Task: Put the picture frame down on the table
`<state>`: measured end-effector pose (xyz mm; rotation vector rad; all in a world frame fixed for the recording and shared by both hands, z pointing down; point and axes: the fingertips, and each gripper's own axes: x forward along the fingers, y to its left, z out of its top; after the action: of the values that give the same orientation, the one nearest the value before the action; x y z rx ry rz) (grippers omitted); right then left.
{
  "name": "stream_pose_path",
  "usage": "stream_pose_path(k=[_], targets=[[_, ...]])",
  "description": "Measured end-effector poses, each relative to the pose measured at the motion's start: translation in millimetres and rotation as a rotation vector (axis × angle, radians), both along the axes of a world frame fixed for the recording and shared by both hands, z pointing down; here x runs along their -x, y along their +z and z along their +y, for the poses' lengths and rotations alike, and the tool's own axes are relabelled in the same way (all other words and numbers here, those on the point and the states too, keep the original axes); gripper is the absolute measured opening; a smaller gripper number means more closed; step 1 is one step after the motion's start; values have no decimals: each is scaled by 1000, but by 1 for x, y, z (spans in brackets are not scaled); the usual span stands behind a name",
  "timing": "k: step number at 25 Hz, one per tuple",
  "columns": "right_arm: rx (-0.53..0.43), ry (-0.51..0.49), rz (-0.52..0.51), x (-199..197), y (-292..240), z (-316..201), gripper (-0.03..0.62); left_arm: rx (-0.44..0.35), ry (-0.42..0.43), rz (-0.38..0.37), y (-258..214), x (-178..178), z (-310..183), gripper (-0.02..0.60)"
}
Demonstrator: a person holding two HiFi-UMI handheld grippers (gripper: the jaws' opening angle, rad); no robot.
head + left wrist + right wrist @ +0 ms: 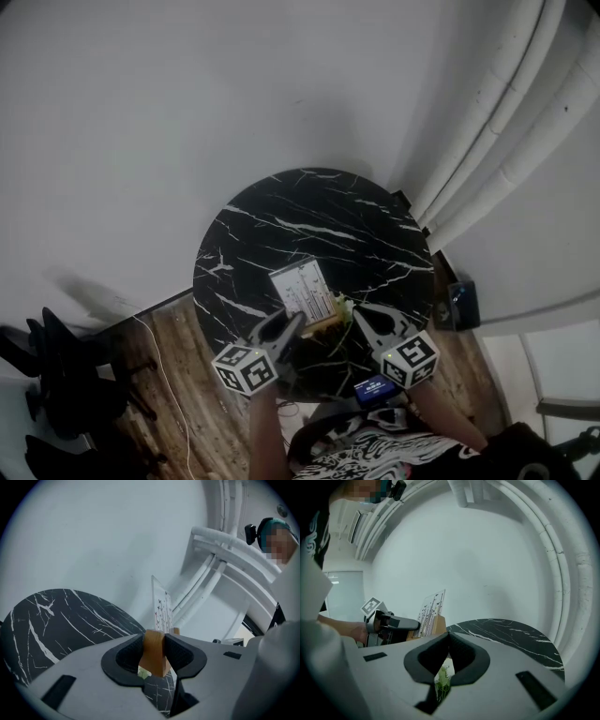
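Okay, nearest to me in the head view are the two marker cubes, with the left hand-held gripper (291, 325) and the right hand-held gripper (362, 315) reaching out from them over the near edge of the counter (253, 234). Below them lies the wood floor (202, 403).

From its own camera, the left one is clamped on the wooden base (155, 654) of the picture frame (302, 289). Both pads press flat against the block's sides, so the jaws stand partly apart, as wide as the block.

The right one has its pads drawn almost fully together. A thin green-and-white slip (443, 678) is pinched between them; I cannot tell what it is. It sits just beside the end of the wooden base, and the two hand-held grippers are close to each other.

The frame stands upright between them over the near part of the round black marble top. Its clear panel (162, 611), printed with small dark marks, rises from the base. I cannot tell whether the base touches the counter or hangs just above it.

Beyond the frame, the dark top with its white veins spreads out bare. Behind it is a plain white wall (187, 94), and to the right run white tubular folds (506, 141).
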<state>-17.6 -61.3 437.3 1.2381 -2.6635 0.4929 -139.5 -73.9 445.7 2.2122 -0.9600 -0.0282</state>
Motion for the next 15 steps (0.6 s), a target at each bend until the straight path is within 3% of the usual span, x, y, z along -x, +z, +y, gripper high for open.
stream_pose_path(k=[15], targets=[[-19,6,-29,-20,-9,10,18,8,28,-16,2,-20,8,150]])
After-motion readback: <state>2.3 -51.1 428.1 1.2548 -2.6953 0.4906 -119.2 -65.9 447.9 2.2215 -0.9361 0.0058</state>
